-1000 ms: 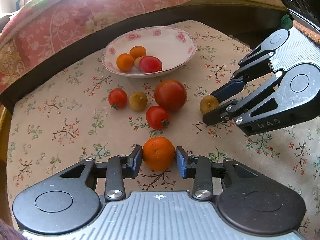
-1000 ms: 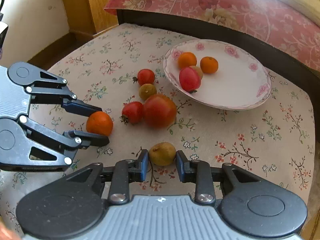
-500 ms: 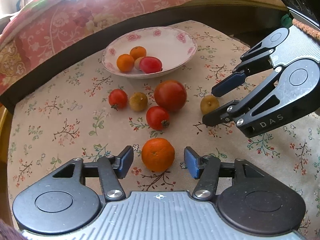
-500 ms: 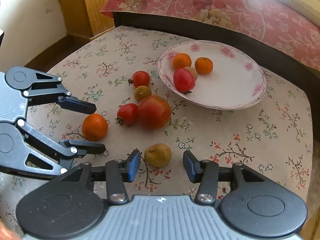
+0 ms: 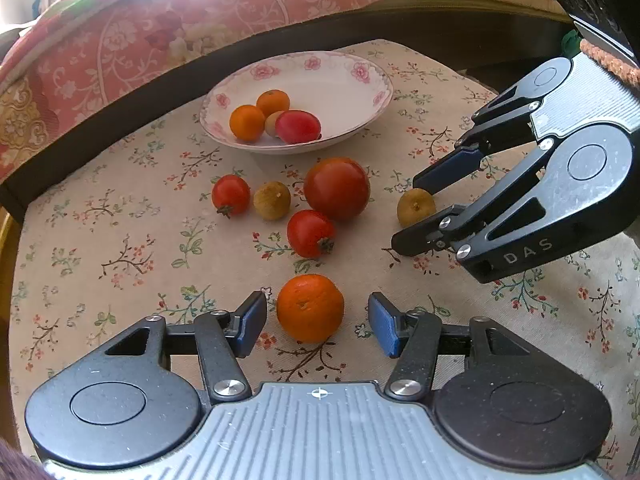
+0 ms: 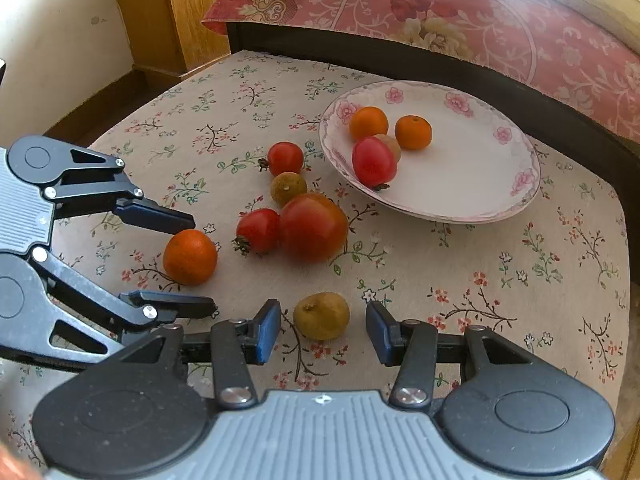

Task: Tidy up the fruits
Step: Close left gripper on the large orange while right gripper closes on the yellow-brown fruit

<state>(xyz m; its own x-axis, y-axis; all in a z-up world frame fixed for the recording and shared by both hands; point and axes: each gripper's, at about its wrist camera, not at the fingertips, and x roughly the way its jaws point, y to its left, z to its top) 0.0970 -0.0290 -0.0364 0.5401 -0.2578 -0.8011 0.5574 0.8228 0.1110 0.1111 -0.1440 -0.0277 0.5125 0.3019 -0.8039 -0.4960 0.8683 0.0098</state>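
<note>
My left gripper is open, its pads on either side of an orange tangerine that rests on the floral tablecloth, with gaps on both sides. My right gripper is open around a small yellow-brown fruit, not touching it. Each gripper shows in the other's view: the right gripper, the left gripper. A white floral plate at the back holds two tangerines, a red tomato and a small brown fruit.
Between the grippers and the plate lie a big red tomato, two small tomatoes and a brown fruit. A bed with a pink floral cover runs behind the table. A wooden post stands far left.
Both grippers have opened: the left has let go of the tangerine and the right has let go of the yellow-brown fruit. Both fruits rest on the cloth.
</note>
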